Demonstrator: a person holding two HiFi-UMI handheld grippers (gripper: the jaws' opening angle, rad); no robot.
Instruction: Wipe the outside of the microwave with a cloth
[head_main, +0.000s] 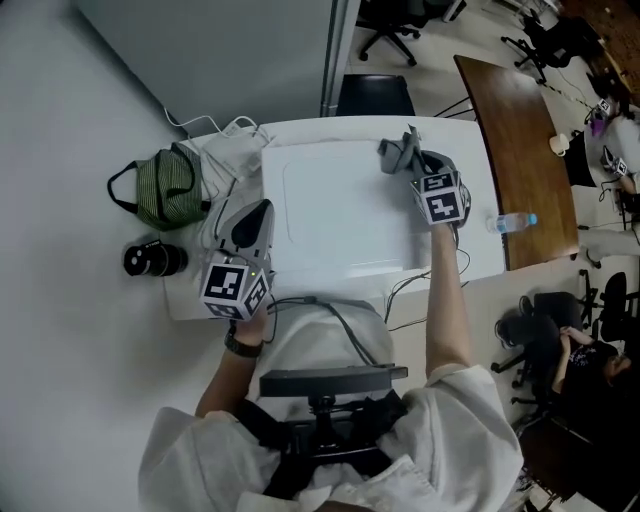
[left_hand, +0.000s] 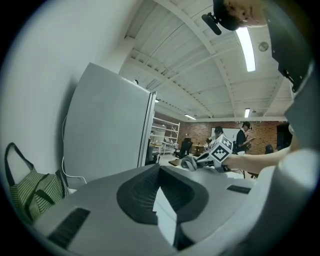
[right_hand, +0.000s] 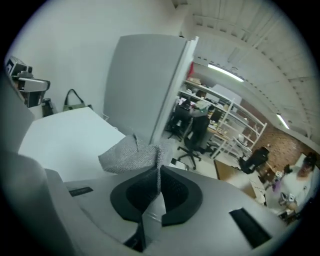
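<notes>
Grey knitted cloth (right_hand: 131, 156) is pinched between the closed jaws of my right gripper (right_hand: 159, 172), and its loose end bunches up just ahead of the tips. Below it spreads the flat top of the white microwave (head_main: 340, 215). The cloth sits over the far right part of that top, near the back edge. My left gripper (head_main: 262, 210) is at the microwave's left edge, its jaws pressed together with nothing between them. Left of it stands a green striped bag with black handles (head_main: 165, 188), with a black cylinder (head_main: 152, 260) just beside the bag on my side. Right of my right gripper a clear plastic bottle with a blue cap (head_main: 512, 222) lies beside a brown wooden tabletop (head_main: 520, 150). Beyond both grippers rises a grey partition panel (right_hand: 145, 85).
</notes>
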